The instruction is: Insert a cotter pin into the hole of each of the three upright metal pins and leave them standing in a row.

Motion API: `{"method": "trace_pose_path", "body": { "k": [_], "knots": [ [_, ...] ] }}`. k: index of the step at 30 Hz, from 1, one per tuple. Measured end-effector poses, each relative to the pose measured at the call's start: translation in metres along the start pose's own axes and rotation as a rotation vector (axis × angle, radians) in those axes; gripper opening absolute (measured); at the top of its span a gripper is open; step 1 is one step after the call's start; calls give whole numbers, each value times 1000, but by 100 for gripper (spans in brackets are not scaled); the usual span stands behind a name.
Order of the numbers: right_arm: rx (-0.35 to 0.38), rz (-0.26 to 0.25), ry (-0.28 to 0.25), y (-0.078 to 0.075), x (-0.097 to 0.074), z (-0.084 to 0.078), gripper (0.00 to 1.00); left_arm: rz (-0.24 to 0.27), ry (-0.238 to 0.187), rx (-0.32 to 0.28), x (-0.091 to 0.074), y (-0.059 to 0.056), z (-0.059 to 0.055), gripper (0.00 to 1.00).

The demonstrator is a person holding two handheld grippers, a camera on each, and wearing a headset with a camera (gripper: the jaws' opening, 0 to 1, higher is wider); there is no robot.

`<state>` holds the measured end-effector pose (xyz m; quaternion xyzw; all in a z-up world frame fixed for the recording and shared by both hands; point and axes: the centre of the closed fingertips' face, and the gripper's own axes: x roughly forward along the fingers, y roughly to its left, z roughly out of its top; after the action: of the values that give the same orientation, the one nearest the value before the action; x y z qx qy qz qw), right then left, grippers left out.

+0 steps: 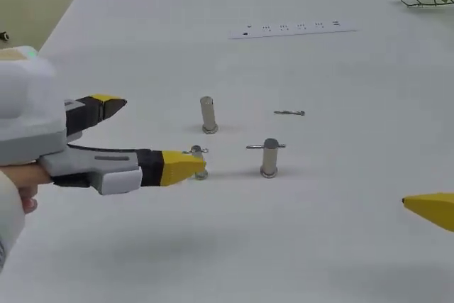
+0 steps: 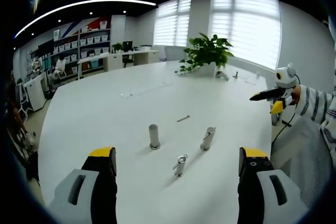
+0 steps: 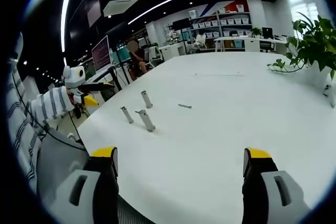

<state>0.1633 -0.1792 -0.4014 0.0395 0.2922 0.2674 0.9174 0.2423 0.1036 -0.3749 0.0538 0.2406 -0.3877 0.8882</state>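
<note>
On the white table (image 1: 319,246), the grey, yellow-tipped left claw (image 1: 157,133) gaped open and empty, as did the right claw (image 3: 181,174). Just before the bare silver metal pin (image 1: 207,115) stood a cottered pin (image 1: 199,163), and front-right of it another cottered pin (image 1: 269,158). A loose cotter pin (image 1: 289,113) lay to its right. Far beyond it lay a white strip (image 1: 292,28) with unreadable markings.

— How do your pins stand?
— I see three grey metal pins, all upright. The near-left pin (image 2: 180,165) and the near-right pin (image 1: 269,159) each carry a cotter pin (image 1: 266,146) across the top. The far pin (image 1: 207,115) is bare.
— And the spare cotter pin (image 1: 289,113)?
— It lies flat, to the right of the far pin.
</note>
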Motion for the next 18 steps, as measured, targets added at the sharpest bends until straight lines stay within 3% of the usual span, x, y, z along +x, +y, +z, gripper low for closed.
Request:
{"method": "trace_pose_path", "body": {
  "k": [6, 10, 18],
  "knots": [
    [23, -1, 3, 0, 0, -6, 98, -12, 0, 24, 13, 12, 11, 94],
    [35, -4, 8, 1, 0, -9, 98, -13, 34, 53, 24, 21, 11, 90],
    [51, -10, 19, 1, -2, -14, 97, -52, 62, 109, 47, 30, 19, 81]
  ]
}}
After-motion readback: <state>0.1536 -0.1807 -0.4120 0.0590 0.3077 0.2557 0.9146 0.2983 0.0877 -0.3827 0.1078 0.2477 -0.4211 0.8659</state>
